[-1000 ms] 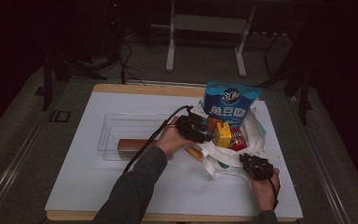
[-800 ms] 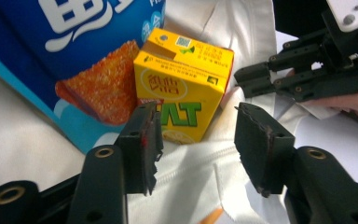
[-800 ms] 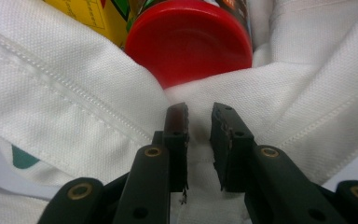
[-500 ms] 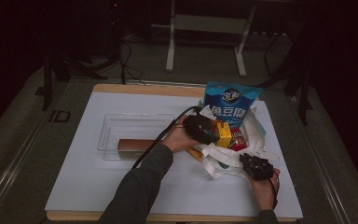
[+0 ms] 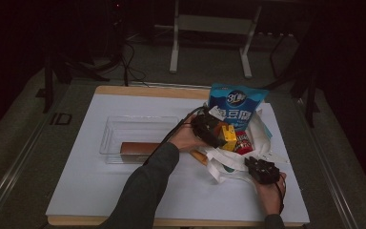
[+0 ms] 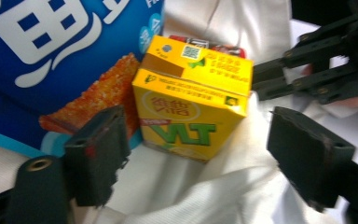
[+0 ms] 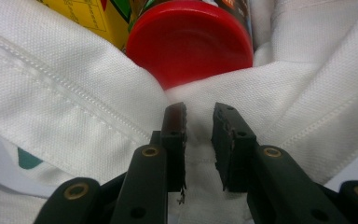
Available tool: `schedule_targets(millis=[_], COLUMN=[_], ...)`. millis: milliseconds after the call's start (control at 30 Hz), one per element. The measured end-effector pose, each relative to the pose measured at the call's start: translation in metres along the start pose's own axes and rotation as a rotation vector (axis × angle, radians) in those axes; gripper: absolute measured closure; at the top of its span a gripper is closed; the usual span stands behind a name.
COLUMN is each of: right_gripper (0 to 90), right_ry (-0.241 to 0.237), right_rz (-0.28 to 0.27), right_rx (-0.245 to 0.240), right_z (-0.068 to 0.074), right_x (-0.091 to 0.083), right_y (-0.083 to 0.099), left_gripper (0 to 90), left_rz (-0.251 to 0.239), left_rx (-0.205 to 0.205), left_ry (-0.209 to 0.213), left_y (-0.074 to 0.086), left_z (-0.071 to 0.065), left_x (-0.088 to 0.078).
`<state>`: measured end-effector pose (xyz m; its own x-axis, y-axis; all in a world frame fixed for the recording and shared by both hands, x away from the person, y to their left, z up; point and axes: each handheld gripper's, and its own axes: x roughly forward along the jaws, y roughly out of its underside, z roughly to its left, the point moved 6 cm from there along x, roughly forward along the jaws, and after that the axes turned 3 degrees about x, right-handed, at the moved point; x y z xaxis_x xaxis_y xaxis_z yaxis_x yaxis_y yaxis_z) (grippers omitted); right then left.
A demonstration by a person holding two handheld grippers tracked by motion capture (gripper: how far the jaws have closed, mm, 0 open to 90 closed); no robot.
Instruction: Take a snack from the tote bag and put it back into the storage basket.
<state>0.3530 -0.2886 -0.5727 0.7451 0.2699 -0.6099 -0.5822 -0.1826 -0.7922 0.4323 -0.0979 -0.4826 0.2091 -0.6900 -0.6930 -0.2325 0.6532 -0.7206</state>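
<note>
Nearest the person, the right tool [image 5: 263, 170] is sitting at the near edge of the white cloth bag [image 5: 228, 162], its jaws drawn close together and pinching a fold of the bag's fabric [image 7: 198, 140], seen in the right gripper view just below a red-lidded jar [image 7: 191, 39]. It looks to be holding the bag's mouth open and steady.

A little farther in, the left tool [image 5: 209, 130] is hovering over the bag with its jaws spread wide; they have just been opening, and the yellow drink carton [image 6: 193, 109] is lying between them without either pad touching it. The carton is resting inside the bag, leaning against the blue snack packet [image 5: 236, 102] behind it, its printed face towards the left tool and its long axis running roughly across the gap between the jaws. The left hand is clearly the nearer one to it.

Beyond and to the left on the surface [image 5: 76, 191], a clear tray [image 5: 114, 126] is holding a brown bar [image 5: 138, 149].
</note>
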Motion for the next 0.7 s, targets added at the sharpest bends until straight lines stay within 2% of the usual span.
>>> schedule_targets(millis=[33,67,100,133,167,200,233,300,333,367,433,467,500,567,600,700], right_gripper=[74.4,74.4,74.4,74.4,74.4,74.4,74.4,74.5,74.5,74.5,74.5,74.5,74.5,74.6,74.5,74.6], right_ry=[0.000,0.001,0.001,0.000,0.000,0.000,0.001,0.000,-0.001,-0.001,0.000,0.000,-0.001,0.000,0.000,0.000], right_rz=[0.000,0.000,0.000,0.000,0.000,0.000,0.001,0.001,0.001,0.002,0.002,0.003,0.003,0.002,0.002,0.001], right_rx=[-0.001,-0.001,-0.001,0.000,0.000,-0.001,-0.001,0.000,0.001,0.001,-0.001,-0.001,0.001,0.000,0.000,0.000], right_z=[0.000,0.000,0.000,0.000,0.000,0.000,0.000,0.000,0.000,0.000,0.000,0.000,0.000,0.000,0.000,0.000], right_x=[0.000,0.000,0.000,0.000,0.000,0.000,0.000,0.000,0.000,0.000,0.000,0.000,0.000,0.000,0.000,0.000], right_y=[0.000,0.000,0.000,0.000,0.000,0.000,0.000,0.000,0.000,0.000,0.000,0.000,0.000,0.000,0.000,0.000], left_gripper=[17.4,16.1,15.8,14.9,14.6,14.6,13.7,13.8,13.5,14.2,14.3,14.6,14.7,15.0,15.0,15.1], left_rz=[-0.002,-0.002,-0.001,0.012,0.023,0.025,0.031,0.031,0.041,0.040,0.045,0.043,0.048,0.047,0.052,0.058], left_rx=[0.008,0.017,0.018,0.029,0.034,0.027,0.032,0.025,0.029,0.023,0.033,0.028,0.031,0.021,0.021,0.022], left_ry=[0.011,-0.001,0.020,0.004,0.005,0.032,0.017,0.036,0.013,0.025,0.010,0.027,0.007,0.014,-0.001,-0.003], left_y=[-0.001,-0.002,-0.003,-0.004,-0.004,-0.005,-0.005,-0.005,-0.005,-0.005,-0.005,-0.005,-0.005,-0.005,-0.005,-0.004], left_z=[0.000,0.000,-0.001,0.000,0.001,0.000,0.001,0.002,0.003,0.003,0.004,0.004,0.005,0.004,0.005,0.005], left_x=[0.001,0.002,0.003,0.004,0.005,0.008,0.009,0.011,0.013,0.015,0.017,0.019,0.020,0.024,0.025,0.029])
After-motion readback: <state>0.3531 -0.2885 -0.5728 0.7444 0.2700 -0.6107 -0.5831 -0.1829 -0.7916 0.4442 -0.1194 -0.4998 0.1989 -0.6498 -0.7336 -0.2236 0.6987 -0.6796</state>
